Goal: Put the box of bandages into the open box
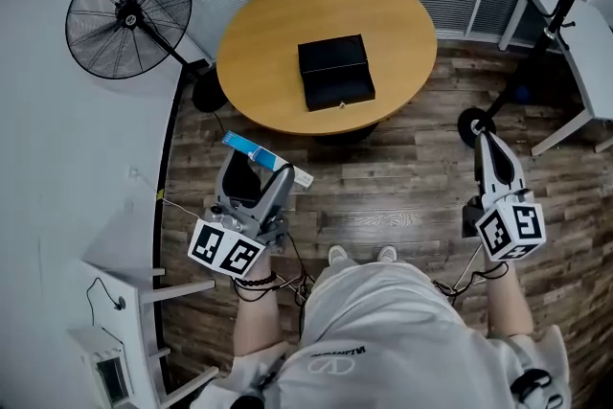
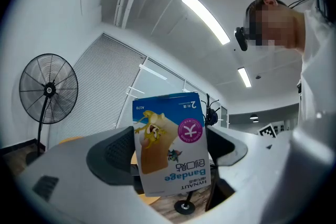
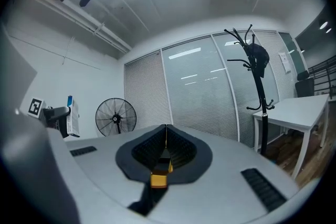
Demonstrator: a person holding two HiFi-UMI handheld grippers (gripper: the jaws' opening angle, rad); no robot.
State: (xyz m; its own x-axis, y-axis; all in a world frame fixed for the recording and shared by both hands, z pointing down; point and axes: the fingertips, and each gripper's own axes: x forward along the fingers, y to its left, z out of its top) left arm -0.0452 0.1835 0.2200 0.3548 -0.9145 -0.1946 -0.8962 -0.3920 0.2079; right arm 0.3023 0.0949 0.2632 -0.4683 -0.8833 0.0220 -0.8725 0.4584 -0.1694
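**Head view: bandage box clamped in left gripper, away from the table**

1. Left gripper [image 1: 259,170]. I see it held over the wood floor [image 1: 383,196], short of the round table [image 1: 259,24]. Its jaws stand wide and pinch the box of bandages [image 1: 261,153]. From above, the jaws cover most of the carton. Only a blue edge and a white end show.

2. Left gripper view. The box of bandages [image 2: 170,144] stands between the pads [image 2: 113,152], its print upside down. The gripper body cuts off the carton's lower edge. The table is a thin orange sliver [image 2: 68,140] behind the jaw.

3. Right gripper [image 1: 486,148]. I see it held over the floor, well apart from the left gripper. In the right gripper view its jaws [image 3: 165,136] are pressed together with nothing between them. The left gripper and its carton appear small at that view's left edge [image 3: 71,115].

4. Open box [image 1: 335,72]. It is black and sits on the table with its lid back. I cannot make out its dark interior.
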